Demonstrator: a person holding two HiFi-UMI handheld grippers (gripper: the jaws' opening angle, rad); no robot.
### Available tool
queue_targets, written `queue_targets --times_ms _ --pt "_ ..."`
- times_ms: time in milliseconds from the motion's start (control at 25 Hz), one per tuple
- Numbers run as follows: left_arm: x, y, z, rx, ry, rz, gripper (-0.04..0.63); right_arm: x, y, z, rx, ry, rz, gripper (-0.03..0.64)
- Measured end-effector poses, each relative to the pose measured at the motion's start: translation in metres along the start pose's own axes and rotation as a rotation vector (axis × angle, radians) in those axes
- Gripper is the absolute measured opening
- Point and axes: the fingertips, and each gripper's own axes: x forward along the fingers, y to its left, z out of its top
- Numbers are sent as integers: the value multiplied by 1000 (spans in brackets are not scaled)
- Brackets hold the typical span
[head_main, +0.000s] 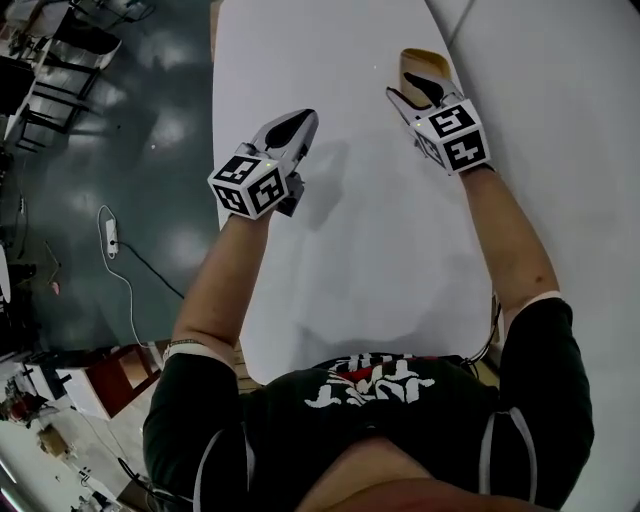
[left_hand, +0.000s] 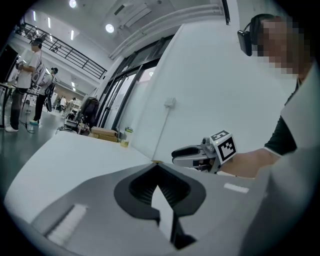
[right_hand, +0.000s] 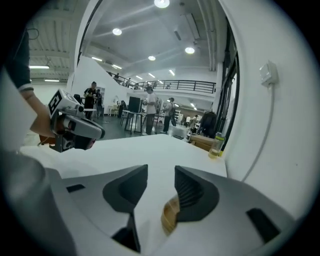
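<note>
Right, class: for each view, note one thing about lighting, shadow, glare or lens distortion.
Head view: bright glare patches on the dark floor; the left gripper casts a soft shadow on the white table. Left gripper view: fisheye bends the wall edges; a mosaic patch hides a face. Right gripper view: dark round vignette, bright ceiling lamps.

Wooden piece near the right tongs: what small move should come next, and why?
Probably nudge the right tongs sideways over the wooden piece: they stand open, but the piece shows under one side, not centred in the gap.
</note>
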Motion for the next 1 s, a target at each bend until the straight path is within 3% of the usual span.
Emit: queue_targets --times_ms 400,520,760,1000 --pt "81 53 -59 -22 34 -28 -5 101 -7 -69 -293 167 -70 190" --pt "90 59 -83 -24 47 -31 -5 117 -7 -97 -320 206 -110 190" --pt "89 60 -102 -35 44 -40 -5 124 -3 -110 -347 213 -159 186" --pt "92 63 -95 -47 38 -40 -5 121 -11 -95 -346 181 -196 103"
